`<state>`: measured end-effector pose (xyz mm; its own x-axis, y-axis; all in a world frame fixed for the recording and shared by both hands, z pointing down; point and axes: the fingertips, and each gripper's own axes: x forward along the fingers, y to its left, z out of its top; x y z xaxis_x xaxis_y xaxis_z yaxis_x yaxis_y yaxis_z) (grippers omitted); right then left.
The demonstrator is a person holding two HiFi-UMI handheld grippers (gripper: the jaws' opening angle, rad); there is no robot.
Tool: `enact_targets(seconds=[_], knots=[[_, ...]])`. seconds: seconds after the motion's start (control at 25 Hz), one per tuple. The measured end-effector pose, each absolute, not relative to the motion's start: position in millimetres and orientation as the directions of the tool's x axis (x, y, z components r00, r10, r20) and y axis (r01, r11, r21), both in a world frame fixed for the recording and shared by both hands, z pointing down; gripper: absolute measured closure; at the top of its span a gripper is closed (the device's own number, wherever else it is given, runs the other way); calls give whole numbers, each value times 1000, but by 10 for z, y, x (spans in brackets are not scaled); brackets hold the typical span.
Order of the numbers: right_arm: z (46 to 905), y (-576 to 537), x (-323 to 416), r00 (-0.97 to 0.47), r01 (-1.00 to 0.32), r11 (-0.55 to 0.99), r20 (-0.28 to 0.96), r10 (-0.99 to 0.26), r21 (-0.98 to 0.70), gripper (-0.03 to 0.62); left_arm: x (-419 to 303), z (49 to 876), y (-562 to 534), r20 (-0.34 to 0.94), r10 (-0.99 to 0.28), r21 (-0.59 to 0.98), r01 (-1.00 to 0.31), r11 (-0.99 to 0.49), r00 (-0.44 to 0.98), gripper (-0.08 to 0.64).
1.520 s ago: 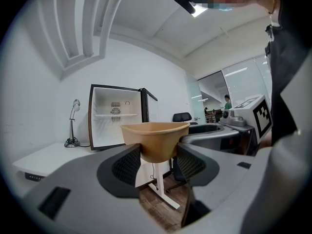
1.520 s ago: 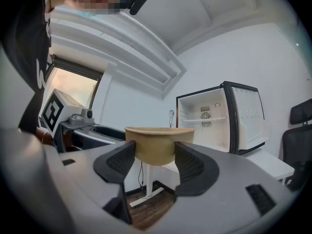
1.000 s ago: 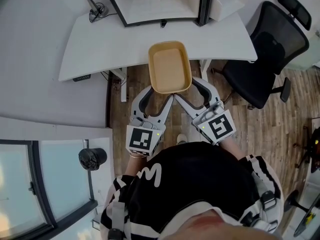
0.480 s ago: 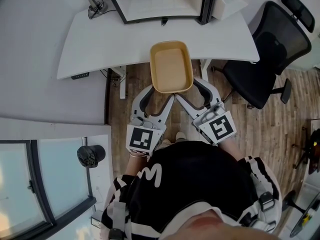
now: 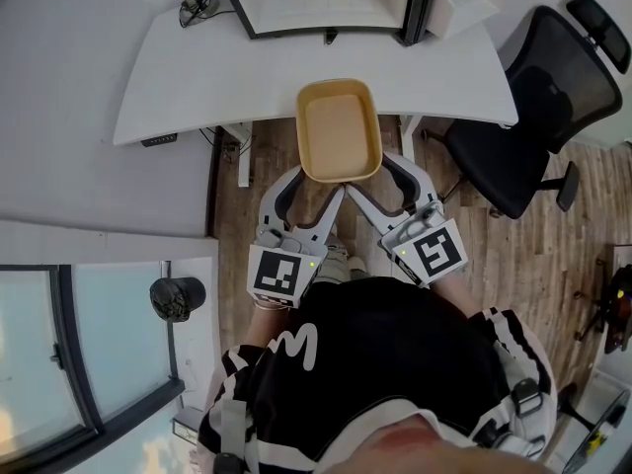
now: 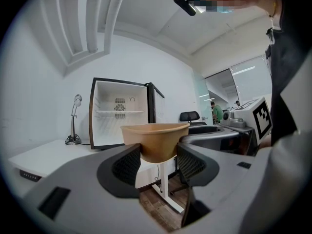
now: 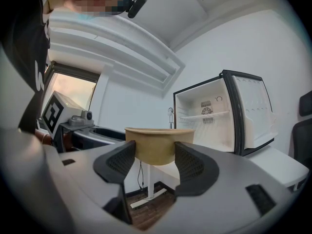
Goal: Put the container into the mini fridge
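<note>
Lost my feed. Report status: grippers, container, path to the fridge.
Left gripper and right gripper shut on container. Container upright, empty, short of mini fridge. Door open, nothing seen blocking.

A white desk (image 5: 197, 77) and black office chair (image 5: 538, 107) stand on wood flooring (image 5: 494, 265).

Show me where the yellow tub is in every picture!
Head view: the container is top middle, over the near edge of the white desk.
Left gripper view: centre, pinched in the left tongs.
Right gripper view: centre, pinched in the right tongs.
Shared landmark: the open mini fridge stands beyond it.
</note>
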<state>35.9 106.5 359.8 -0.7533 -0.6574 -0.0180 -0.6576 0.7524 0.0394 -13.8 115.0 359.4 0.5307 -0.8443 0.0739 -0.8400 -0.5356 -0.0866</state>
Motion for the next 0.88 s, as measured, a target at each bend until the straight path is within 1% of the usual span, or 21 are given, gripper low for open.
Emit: enact_targets(seconds=[0.24,0.4,0.6,0.88], knots=[[3592,945,322,-752,-659,751,-22,-659,43,328,-179,3617,1029,52,-845,-96,-840,-534,532,322],[3599,773,312,-746,-666,745,-9,-666,44,328,-189,3626,856,56,-841,-89,-837,-541,538,322],[3606,513,224,-747,-665,745,-22,-665,42,328,-279,3619,583,53,-838,-93,-833,-545,543,322],[3619,95,147,-724,-688,725,23,-689,42,328,-359,3628,157,61,-823,-90,-818,-569,565,322]])
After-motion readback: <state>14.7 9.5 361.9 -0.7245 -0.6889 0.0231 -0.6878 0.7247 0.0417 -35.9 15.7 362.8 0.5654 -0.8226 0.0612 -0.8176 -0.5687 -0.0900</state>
